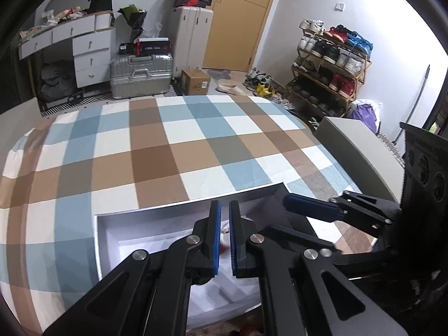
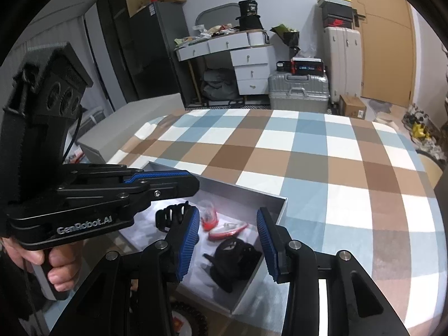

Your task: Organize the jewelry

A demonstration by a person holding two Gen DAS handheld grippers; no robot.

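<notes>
**Both grippers poised over the open box, sorting under way**

Nearest, the right gripper (image 2: pixel 228 240) hangs over the near corner of the grey box (image 2: pixel 280 205), tilted forward and down. Its blue-padded fingers (image 2: pixel 188 245) stand partly apart and press on nothing. Directly below the gap between them lies a black piece (image 2: pixel 232 257), too dark to tell just what it is. Just beyond the fingertips lie two red-and-clear pieces (image 2: pixel 226 231), and left of the left finger sits a black clip-like piece (image 2: pixel 172 214).

The left gripper (image 2: pixel 168 182) reaches in from the left, above the box's far side, held by a hand (image 2: pixel 53 266) around its grip. Its fingers (image 1: pixel 214 235) are closed together, and I see nothing between them; in its own view a faint red blur shows past the pads, inside the box.

The step in hand looks like picking a piece out of the box. The next move probably calls for lowering the right gripper around one item without snagging its neighbours.

The box rests on a checked bed cover (image 2: pixel 322 154) that stretches away beyond both grippers.
</notes>
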